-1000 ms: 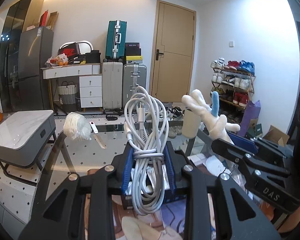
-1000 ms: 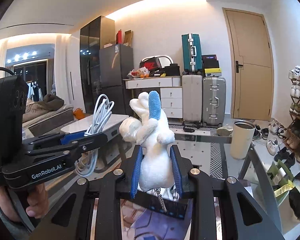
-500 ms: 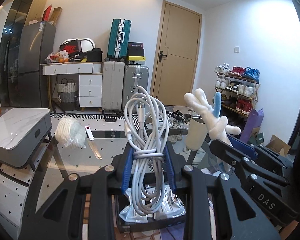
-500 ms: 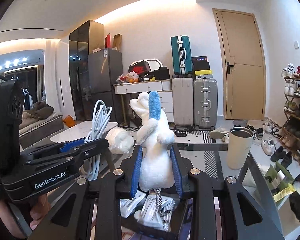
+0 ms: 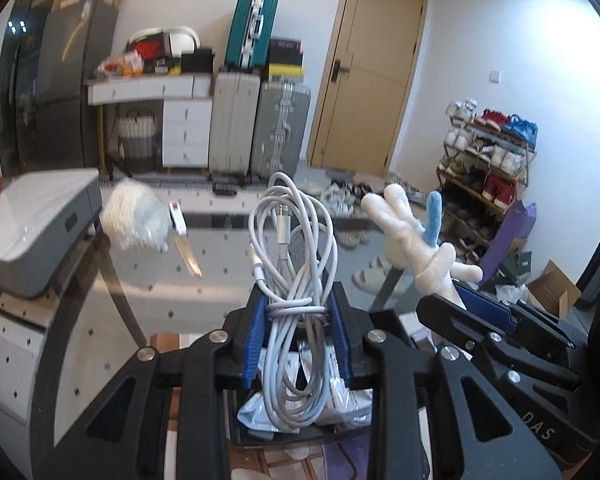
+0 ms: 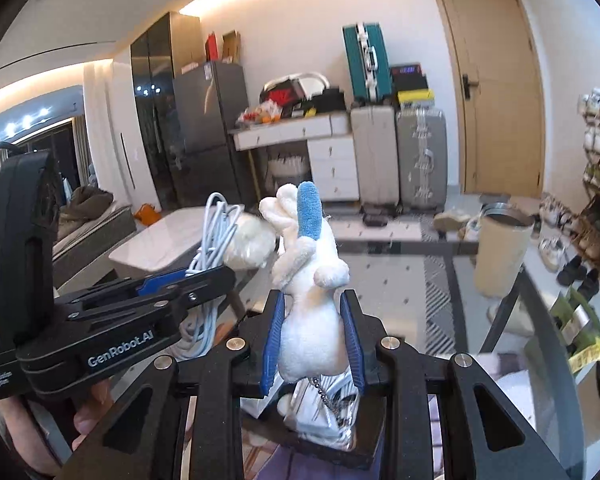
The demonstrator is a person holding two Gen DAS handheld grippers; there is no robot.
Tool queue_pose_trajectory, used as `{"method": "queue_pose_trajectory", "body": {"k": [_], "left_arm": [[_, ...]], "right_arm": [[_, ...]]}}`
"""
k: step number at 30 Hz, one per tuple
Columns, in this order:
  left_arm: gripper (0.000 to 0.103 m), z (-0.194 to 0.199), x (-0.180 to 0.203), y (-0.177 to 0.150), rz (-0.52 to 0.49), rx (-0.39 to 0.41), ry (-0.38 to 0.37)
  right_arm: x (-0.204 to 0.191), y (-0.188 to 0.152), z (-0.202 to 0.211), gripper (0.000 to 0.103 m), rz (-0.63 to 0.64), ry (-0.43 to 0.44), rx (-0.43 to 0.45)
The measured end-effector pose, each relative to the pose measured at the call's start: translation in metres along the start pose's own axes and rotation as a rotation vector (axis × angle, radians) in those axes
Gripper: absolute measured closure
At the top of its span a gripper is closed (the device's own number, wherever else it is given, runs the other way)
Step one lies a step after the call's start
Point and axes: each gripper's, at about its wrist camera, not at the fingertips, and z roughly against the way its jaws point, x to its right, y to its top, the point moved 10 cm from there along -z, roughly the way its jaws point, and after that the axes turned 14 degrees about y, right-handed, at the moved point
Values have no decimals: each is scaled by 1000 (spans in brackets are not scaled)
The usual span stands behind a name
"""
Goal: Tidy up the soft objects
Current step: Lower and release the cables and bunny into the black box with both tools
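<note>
The left gripper (image 5: 298, 332) clamps a coiled white charging cable (image 5: 294, 280) standing upright directly above the dark packet-filled tray (image 5: 284, 438) below both grippers, while beside it the right gripper (image 6: 314, 338) pinches an upright white-and-blue plush toy (image 6: 310, 288) over that tray.

"GenRobot.AI" on the left gripper (image 6: 204, 276) side; "DAS" on the right gripper (image 5: 452, 300) body.
</note>
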Motion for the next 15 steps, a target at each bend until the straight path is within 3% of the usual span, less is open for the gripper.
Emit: {"method": "queue_pose_trajectory", "body": {"k": [15], "left_arm": [[74,-38,9,-45,-26,-217,-23]], "right_arm": [[39,-46,-39,74,-140,2,-202]]}}
